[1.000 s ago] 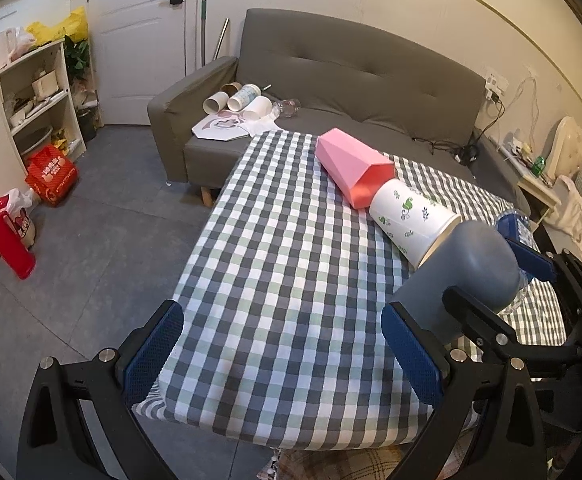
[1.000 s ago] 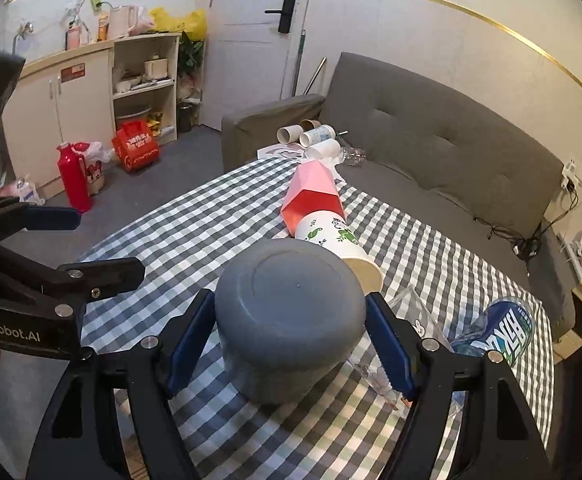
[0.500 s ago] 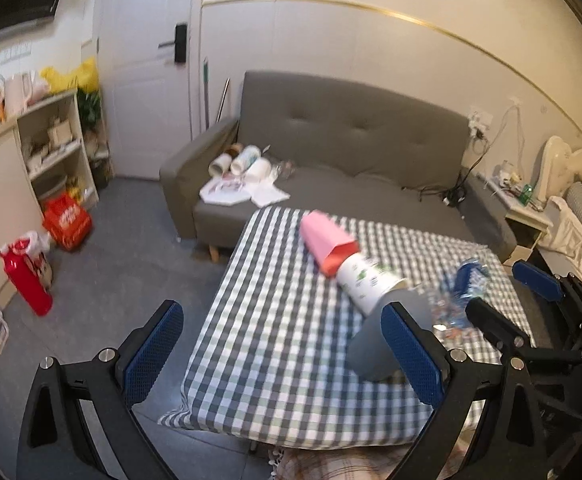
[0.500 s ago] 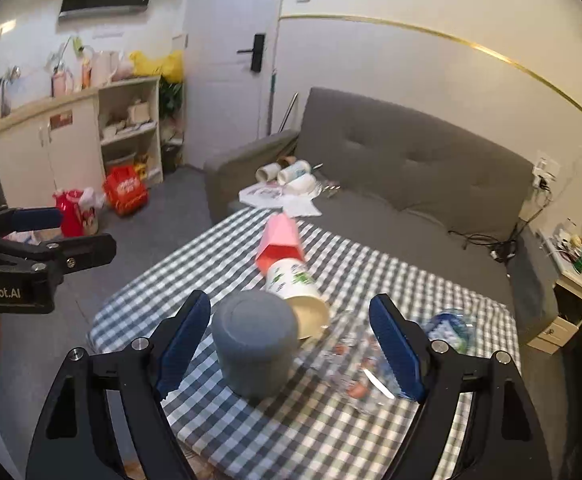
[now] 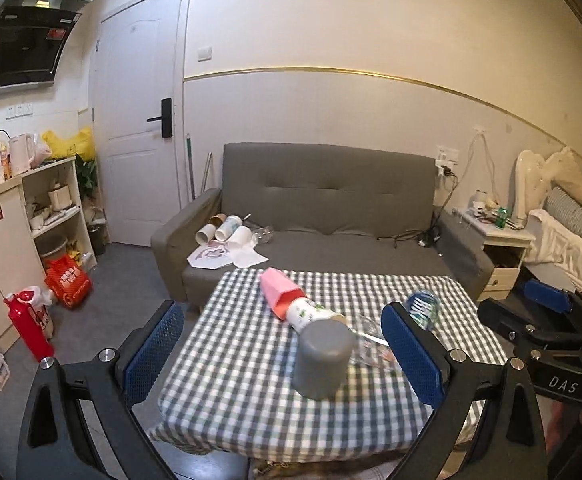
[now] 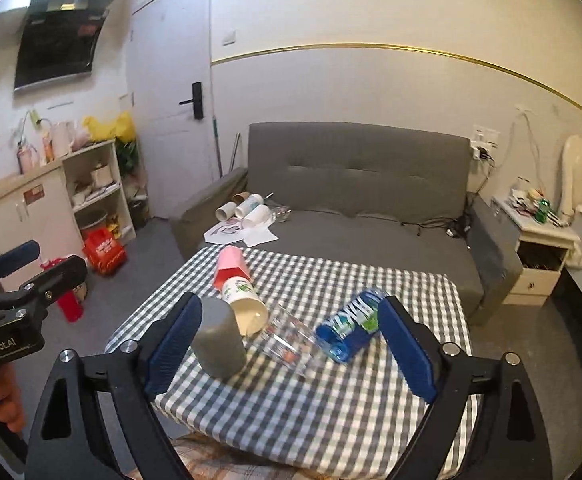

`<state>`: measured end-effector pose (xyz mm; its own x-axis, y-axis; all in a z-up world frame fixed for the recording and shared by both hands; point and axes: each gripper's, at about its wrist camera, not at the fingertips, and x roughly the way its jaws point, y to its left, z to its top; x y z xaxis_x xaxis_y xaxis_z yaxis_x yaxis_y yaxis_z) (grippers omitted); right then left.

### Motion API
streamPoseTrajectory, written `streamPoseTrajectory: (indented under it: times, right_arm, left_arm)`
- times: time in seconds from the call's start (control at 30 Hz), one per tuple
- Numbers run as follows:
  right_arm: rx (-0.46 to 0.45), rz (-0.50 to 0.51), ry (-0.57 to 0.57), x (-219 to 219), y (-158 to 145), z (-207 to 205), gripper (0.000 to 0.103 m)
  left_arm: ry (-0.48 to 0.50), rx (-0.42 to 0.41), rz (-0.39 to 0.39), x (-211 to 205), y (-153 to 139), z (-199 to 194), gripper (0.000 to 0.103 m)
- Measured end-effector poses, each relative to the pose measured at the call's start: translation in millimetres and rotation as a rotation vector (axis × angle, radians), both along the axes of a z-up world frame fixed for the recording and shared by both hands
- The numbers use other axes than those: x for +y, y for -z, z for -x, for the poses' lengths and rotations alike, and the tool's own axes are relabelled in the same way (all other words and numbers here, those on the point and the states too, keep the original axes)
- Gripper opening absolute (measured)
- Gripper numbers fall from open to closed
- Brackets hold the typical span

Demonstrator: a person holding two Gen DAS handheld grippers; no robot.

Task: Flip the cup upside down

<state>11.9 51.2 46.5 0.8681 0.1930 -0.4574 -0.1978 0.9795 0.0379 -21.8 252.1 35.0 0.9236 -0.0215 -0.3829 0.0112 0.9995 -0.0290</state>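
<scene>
A grey cup (image 5: pixel 323 360) stands upside down, closed base up, near the front of the checked table (image 5: pixel 251 400); it also shows in the right wrist view (image 6: pixel 219 338). My left gripper (image 5: pixel 283 352) is open and empty, held back from the table and above it. My right gripper (image 6: pixel 291 344) is open and empty too, drawn back in front of the table edge. Neither gripper touches the cup.
Behind the grey cup lie a white paper cup (image 6: pixel 245 300) nested in a pink cup (image 6: pixel 229 266), a clear glass (image 6: pixel 287 338) and a blue bottle (image 6: pixel 351 324). A grey sofa (image 6: pixel 355 184) stands behind the table, shelves (image 6: pixel 95 200) at left, a nightstand (image 6: pixel 539 256) at right.
My right gripper opened off the grey cup, leaving it upside down on the table. Both grippers pulled back and up, away from the table.
</scene>
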Motion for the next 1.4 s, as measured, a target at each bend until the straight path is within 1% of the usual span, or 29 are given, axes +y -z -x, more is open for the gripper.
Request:
streamPoseTrajectory:
  times: [0.03,0.1,0.17,0.2,0.27,0.33,0.43,0.6,0.83,1.03,1.4]
  right_arm:
    - [-0.003,-0.006,0.011,-3,4,5,0.097]
    - [-0.006,-0.020,0.031,-9,13,14,0.103]
    - [0.000,-0.029,0.040,-12,24,21,0.103]
    - [0.018,-0.023,0.031,-12,29,22,0.103]
    - [0.030,0.025,0.021,-8,40,26,0.103]
    - [0.028,0.051,0.024,-4,45,30,0.103]
    - [0.043,0.048,0.020,-4,50,28,0.103]
    - [0.049,0.042,0.037,-4,51,27,0.103]
    - [0.082,0.019,0.063,-10,57,21,0.103]
    - [0.084,0.015,0.073,-11,58,20,0.103]
    - [0.082,0.022,0.080,-12,57,20,0.103]
  left_arm:
    - [0.002,0.002,0.002,-3,4,4,0.102]
    - [0.011,0.013,0.004,-6,12,7,0.102]
    - [0.014,0.016,-0.005,-9,17,11,0.103]
    - [0.016,0.019,-0.009,-10,19,12,0.103]
    - [0.015,0.030,-0.006,-9,23,11,0.103]
    - [0.007,0.044,-0.002,-8,26,10,0.103]
    - [0.003,0.053,-0.003,-8,30,11,0.103]
    - [0.006,0.063,-0.013,-10,34,13,0.103]
    - [0.011,0.072,-0.014,-8,38,12,0.103]
    - [0.025,0.078,-0.012,-8,40,12,0.103]
    - [0.019,0.087,-0.020,-6,42,13,0.103]
